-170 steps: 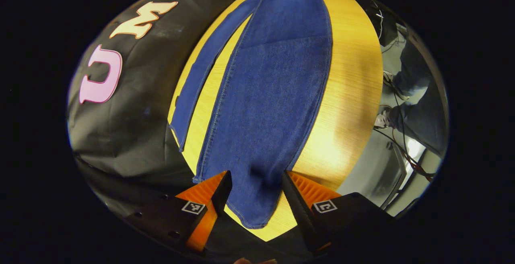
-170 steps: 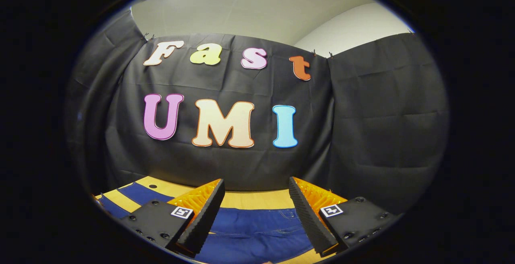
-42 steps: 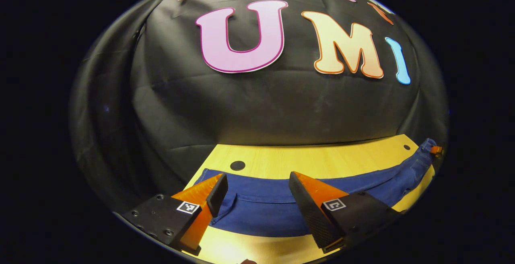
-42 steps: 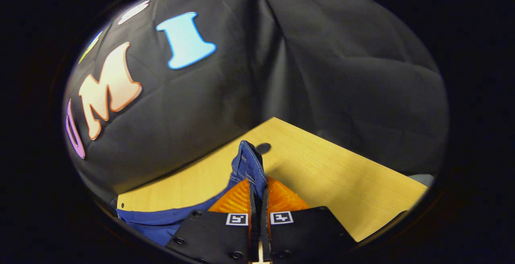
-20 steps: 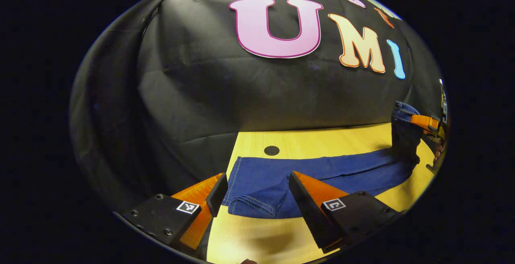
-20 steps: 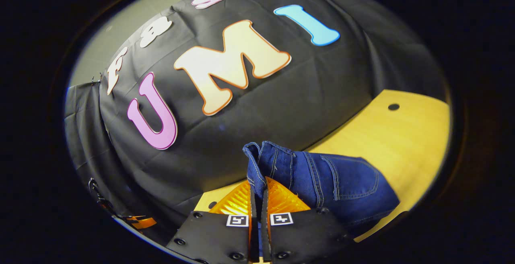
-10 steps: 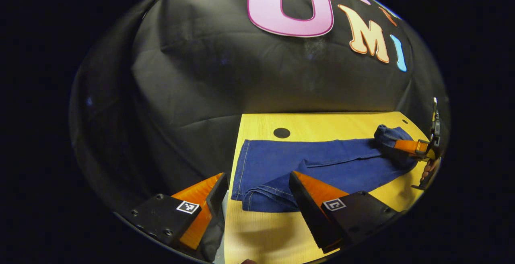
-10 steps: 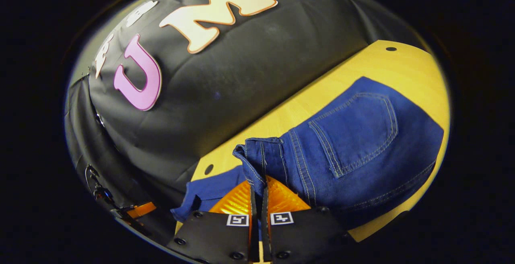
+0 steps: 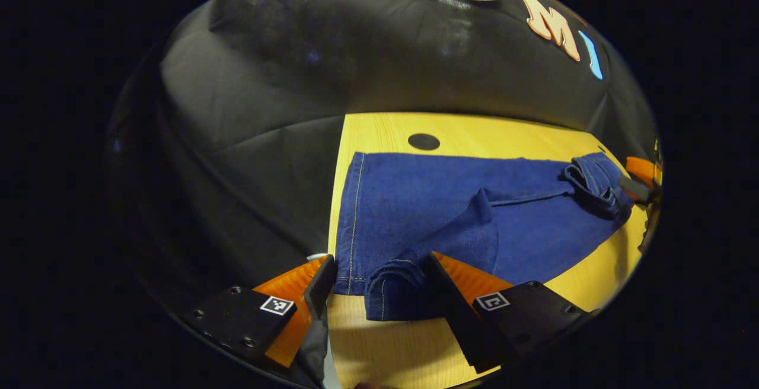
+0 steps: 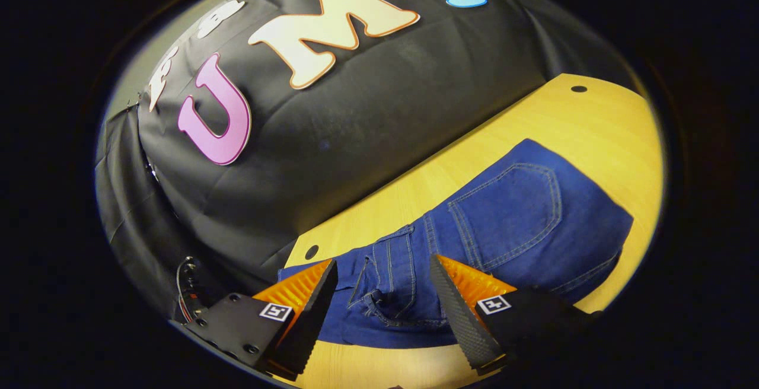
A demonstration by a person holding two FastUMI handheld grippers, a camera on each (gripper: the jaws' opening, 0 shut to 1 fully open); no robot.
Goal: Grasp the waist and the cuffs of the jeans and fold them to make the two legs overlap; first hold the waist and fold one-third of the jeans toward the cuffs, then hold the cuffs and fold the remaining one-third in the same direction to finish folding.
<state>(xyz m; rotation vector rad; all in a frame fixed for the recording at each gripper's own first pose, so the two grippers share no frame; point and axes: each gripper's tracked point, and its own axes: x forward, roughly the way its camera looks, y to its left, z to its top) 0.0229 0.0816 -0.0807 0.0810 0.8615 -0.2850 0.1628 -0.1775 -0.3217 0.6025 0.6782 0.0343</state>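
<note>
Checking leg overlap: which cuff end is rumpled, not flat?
The near cuff, bunched between the open left claw. The far cuff lies flat against the table edge.

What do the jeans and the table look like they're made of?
Jeans: blue denim, matte, judging by the woven texture, pale contrast stitching and a sewn patch pocket. Table: probably wood or a wood-look laminate, since it is yellow with fine straight grain lines and a smooth, slightly glossy top; the look alone can't settle which.
</note>
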